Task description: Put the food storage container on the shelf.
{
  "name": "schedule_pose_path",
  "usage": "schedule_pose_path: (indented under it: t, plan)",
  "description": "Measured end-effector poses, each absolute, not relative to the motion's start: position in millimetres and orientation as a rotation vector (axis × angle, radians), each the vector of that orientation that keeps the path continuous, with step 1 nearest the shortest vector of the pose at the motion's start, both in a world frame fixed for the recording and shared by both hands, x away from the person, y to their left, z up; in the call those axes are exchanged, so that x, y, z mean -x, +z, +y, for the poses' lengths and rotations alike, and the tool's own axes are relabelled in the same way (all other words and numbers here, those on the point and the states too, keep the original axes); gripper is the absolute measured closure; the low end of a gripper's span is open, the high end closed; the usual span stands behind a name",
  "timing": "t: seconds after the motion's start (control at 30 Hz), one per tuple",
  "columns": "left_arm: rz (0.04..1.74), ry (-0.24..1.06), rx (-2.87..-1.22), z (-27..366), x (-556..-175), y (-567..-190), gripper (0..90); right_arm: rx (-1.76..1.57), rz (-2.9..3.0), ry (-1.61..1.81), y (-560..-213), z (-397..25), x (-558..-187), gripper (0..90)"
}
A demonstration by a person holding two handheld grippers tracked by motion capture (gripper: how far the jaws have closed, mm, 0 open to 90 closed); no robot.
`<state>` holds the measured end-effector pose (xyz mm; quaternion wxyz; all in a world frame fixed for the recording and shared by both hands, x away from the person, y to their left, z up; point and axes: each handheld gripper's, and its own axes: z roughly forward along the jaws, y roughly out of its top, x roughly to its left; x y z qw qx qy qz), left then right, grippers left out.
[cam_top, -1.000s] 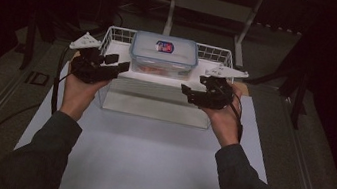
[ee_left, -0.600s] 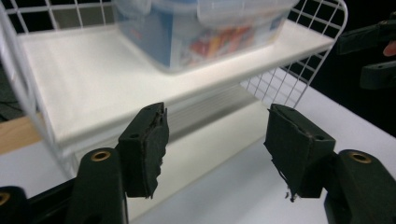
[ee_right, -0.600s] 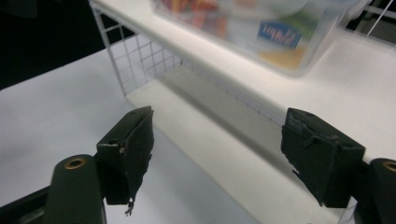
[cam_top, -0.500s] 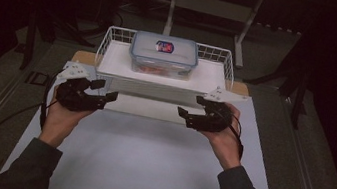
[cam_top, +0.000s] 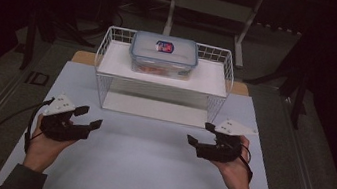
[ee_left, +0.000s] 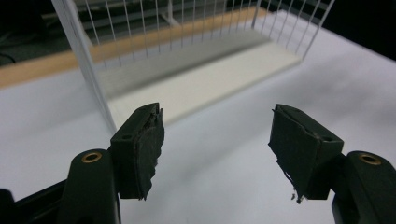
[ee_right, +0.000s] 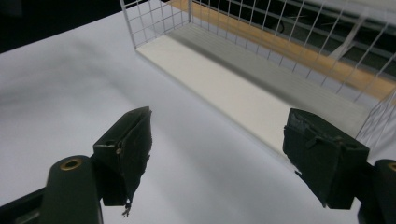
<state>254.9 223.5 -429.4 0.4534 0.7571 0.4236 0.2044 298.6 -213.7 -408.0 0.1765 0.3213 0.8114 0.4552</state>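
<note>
Two grippers rest low over a white sheet [cam_top: 145, 167] that covers most of the table [cam_top: 83, 56], whose wooden top shows as a thin strip at the far edge. The room around is dark, with a pale metal stand [cam_top: 210, 4] on the floor beyond the table. Toward the far edge, midway between the left and right edges, stands a white wire rack [cam_top: 164, 76] with a flat shelf on top and a pale board at its base. On that shelf, near its back rim, sits a clear lidded container [cam_top: 164, 55] with a red and blue label on the lid. The left gripper [cam_top: 88, 117] lies near the left edge, held from below in the person's left hand [cam_top: 44, 149], its jaws spread wide and empty, aimed at the rack's near left corner. The right gripper [cam_top: 201, 134] lies toward the right edge in the right hand [cam_top: 235, 173], jaws likewise wide apart with nothing between them, pointed inward. Both are well apart from the rack and the container.
</note>
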Motion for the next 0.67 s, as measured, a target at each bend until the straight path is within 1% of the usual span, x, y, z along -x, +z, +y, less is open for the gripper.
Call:
schedule_pose_path:
  t: [0.13,0.27,0.47,0.67]
  plan:
    - [1.041,0.492,-1.905,226.7,-242.9,-449.7,34.0,-0.939,2.308,1.295,-422.0,-225.3,-288.5,22.8]
    - [1.061,0.474,-1.904,231.5,-236.3,-462.0,34.1,-0.954,2.301,1.310,-435.1,-234.8,-275.4,22.8]
    - [1.053,0.507,-1.870,237.5,-226.5,-462.6,34.1,-0.975,2.268,1.348,-446.8,-250.3,-260.5,21.4]
    - [1.062,0.529,-1.840,240.7,-223.4,-463.2,34.1,-1.003,2.212,1.380,-450.1,-260.3,-255.9,21.3]
